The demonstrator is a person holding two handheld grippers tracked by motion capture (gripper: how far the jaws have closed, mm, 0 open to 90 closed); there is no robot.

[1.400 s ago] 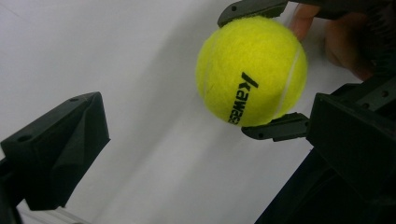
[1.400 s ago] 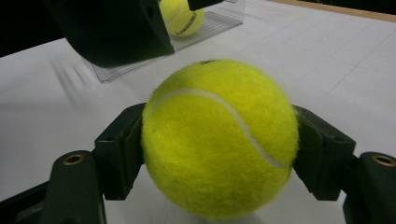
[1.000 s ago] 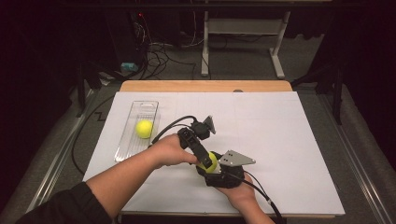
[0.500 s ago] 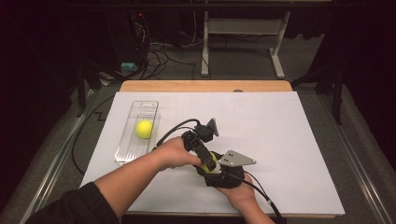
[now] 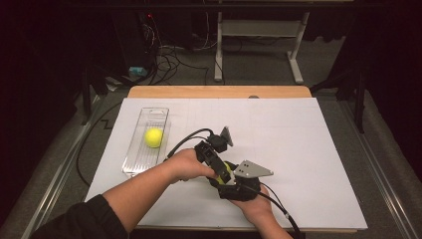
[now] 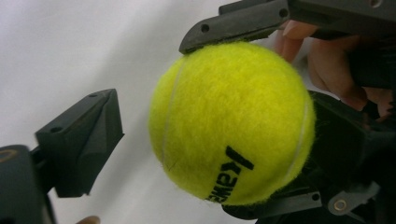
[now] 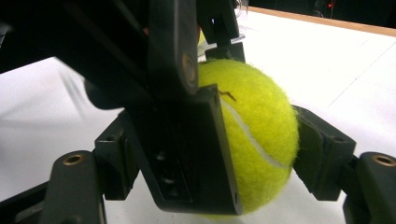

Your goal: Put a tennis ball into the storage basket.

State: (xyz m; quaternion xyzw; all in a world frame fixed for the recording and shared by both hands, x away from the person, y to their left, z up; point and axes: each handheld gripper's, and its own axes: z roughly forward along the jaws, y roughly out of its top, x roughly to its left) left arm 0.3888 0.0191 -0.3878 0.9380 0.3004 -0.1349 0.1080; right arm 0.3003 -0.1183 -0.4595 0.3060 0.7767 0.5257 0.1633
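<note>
A yellow tennis ball (image 5: 227,170) is held just above the white sheet near the table's front middle, with my right gripper (image 5: 228,175) shut on it from the near side. In the right gripper view the ball (image 7: 257,135) sits between my right gripper's (image 7: 217,140) jaws, partly hidden by the left gripper's jaw. My left gripper (image 5: 222,172) comes in from the left and straddles the same ball (image 6: 233,121). Its jaws have just been closing, and my left gripper (image 6: 219,126) still shows a gap between its left pad and the ball. A second yellow ball (image 5: 154,137) lies in a clear tray (image 5: 141,160).
The clear tray lies lengthwise on the left part of the white sheet (image 5: 298,139). A wooden table edge (image 5: 219,91) runs along the back. Cables trail from both grippers toward the front and left edges. Dark floor, cables and a stand's legs lie beyond the table.
My left hand has edged right and nearer, bringing its jaws around the ball that the right gripper holds. The right hand and the tray's ball have stayed put.
</note>
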